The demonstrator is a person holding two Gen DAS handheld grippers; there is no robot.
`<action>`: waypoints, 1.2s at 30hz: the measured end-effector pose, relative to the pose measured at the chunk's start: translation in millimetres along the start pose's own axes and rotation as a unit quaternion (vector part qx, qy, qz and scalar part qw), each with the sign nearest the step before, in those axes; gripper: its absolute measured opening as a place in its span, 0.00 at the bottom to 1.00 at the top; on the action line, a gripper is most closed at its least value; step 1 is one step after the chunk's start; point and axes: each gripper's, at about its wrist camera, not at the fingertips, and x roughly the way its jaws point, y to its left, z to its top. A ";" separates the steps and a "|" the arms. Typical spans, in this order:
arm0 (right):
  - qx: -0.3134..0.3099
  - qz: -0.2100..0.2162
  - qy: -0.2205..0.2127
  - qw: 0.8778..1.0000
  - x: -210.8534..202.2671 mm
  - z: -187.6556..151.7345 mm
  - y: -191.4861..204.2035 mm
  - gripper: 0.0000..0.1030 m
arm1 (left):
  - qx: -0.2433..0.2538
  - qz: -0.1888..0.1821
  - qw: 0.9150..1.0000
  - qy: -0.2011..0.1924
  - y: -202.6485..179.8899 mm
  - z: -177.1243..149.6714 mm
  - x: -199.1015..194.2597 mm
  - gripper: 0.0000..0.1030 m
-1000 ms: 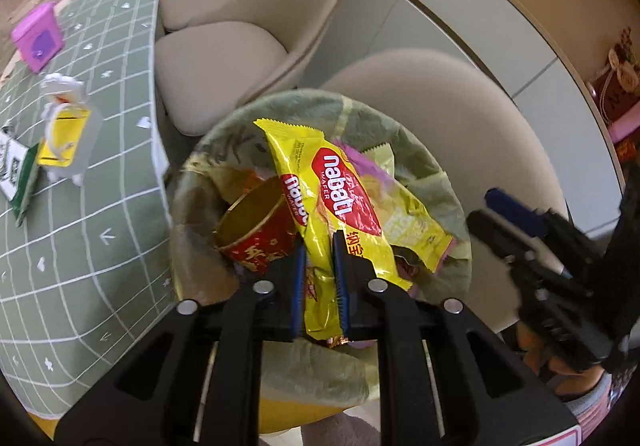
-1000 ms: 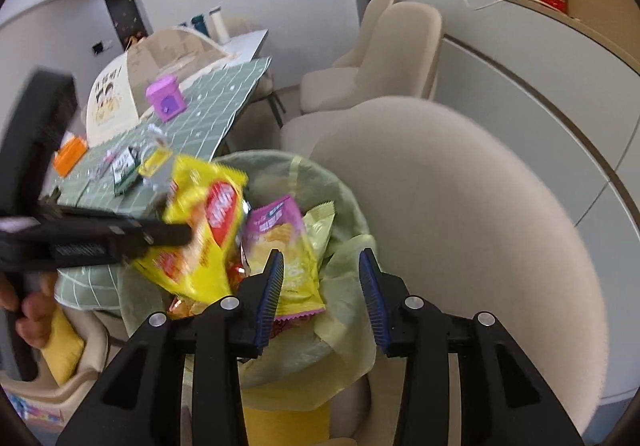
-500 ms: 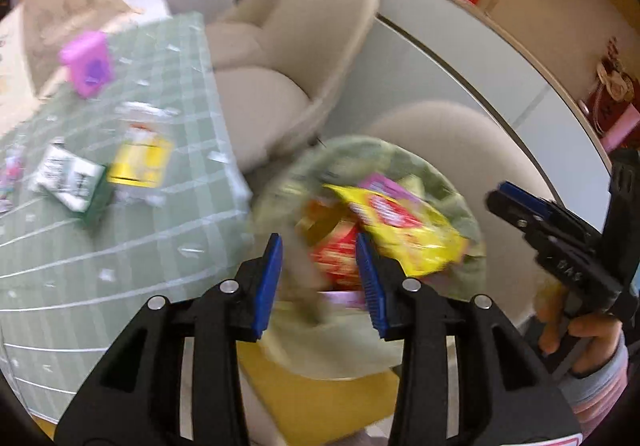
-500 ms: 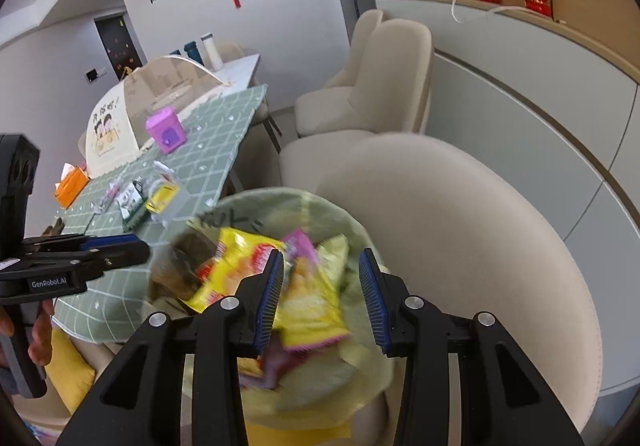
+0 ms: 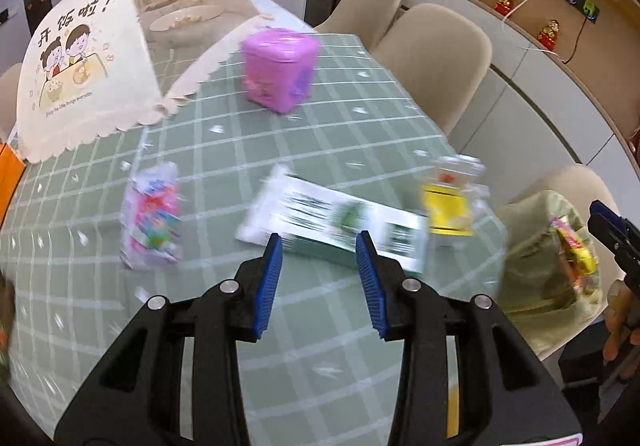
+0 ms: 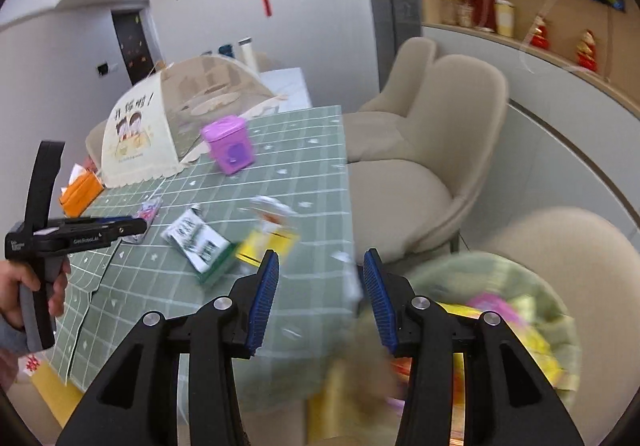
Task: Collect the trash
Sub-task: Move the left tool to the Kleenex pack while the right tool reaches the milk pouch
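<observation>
Trash on table: three pieces lie on the green checked table (image 5: 360, 117); a flat green-and-white carton (image 5: 336, 224) just beyond the left fingers, a yellow-labelled carton (image 5: 450, 197) to its right near the table edge, a pink wrapper (image 5: 152, 217) to its left.
Left fingers (image 5: 267, 282): left gripper (image 5: 320, 282) stands about half open with nothing between the blue pads, pointing down at the flat carton.
Right fingers (image 6: 262, 298): right gripper (image 6: 320, 298) is opening, empty, aimed at the table edge between the cartons and the bin.
Step in hand: judged as the reach for the next piece, both grippers being empty.
Next move: probably lower the left gripper over the flat carton and close across its narrow width; the carton lies flat, so a fingertip may need to get under an edge.
Carton axis: long axis runs from upper left to lower right in the left view, roughly crosswise to the gap between the fingers; printed face up.
Bin (image 5: 548, 270): lined with a pale green bag, already holding wrappers, standing off the right table edge beside a beige chair (image 6: 432, 149).
Blur: label details unreadable.
</observation>
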 end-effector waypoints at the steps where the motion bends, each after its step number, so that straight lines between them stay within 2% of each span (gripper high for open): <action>1: -0.001 0.004 0.004 1.000 10.1 4.1 14.6 0.41 | 0.000 -0.007 1.000 0.001 12.0 2.9 2.1 0.35; 4: -0.006 0.036 0.028 0.999 47.7 17.2 60.4 0.41 | 0.005 -0.021 1.000 0.002 49.4 9.1 10.4 0.35; 6: -0.036 0.045 0.044 0.997 73.7 25.3 92.2 0.41 | 0.004 -0.018 1.000 0.006 65.8 9.4 12.3 0.35; 11: -0.103 0.073 0.094 0.988 150.0 40.9 146.5 0.41 | -0.034 -0.022 0.999 0.014 127.6 -5.5 -0.6 0.35; 13: -0.114 0.064 0.112 0.985 178.4 41.9 153.4 0.41 | -0.044 -0.015 0.999 0.023 147.8 -12.0 0.5 0.35; 15: -0.112 0.043 0.123 0.985 196.1 37.6 153.7 0.41 | -0.056 -0.025 0.998 0.024 161.7 -18.0 1.1 0.35; 18: -0.060 0.057 0.125 0.989 193.1 25.2 147.3 0.41 | -0.076 -0.050 0.996 0.026 177.9 -25.6 6.3 0.35; 22: 0.003 0.064 0.126 0.990 164.0 -3.4 142.9 0.41 | -0.093 -0.088 0.991 0.039 187.3 -19.4 26.8 0.35; 26: 0.046 0.082 0.129 0.987 134.2 -26.6 152.7 0.42 | -0.074 -0.096 0.992 0.040 178.0 -6.6 37.6 0.35; 30: 0.047 0.058 0.116 0.990 128.3 -24.1 164.2 0.46 | -0.057 -0.097 0.993 0.034 172.0 -2.3 37.6 0.35; 31: 0.051 0.053 0.120 0.990 132.4 -22.7 165.4 0.50 | -0.056 -0.097 0.993 0.037 171.5 -2.7 38.3 0.35; 36: 0.061 0.000 0.168 0.984 163.5 -21.8 175.6 0.52 | -0.048 -0.094 0.993 0.045 173.3 -5.6 38.1 0.35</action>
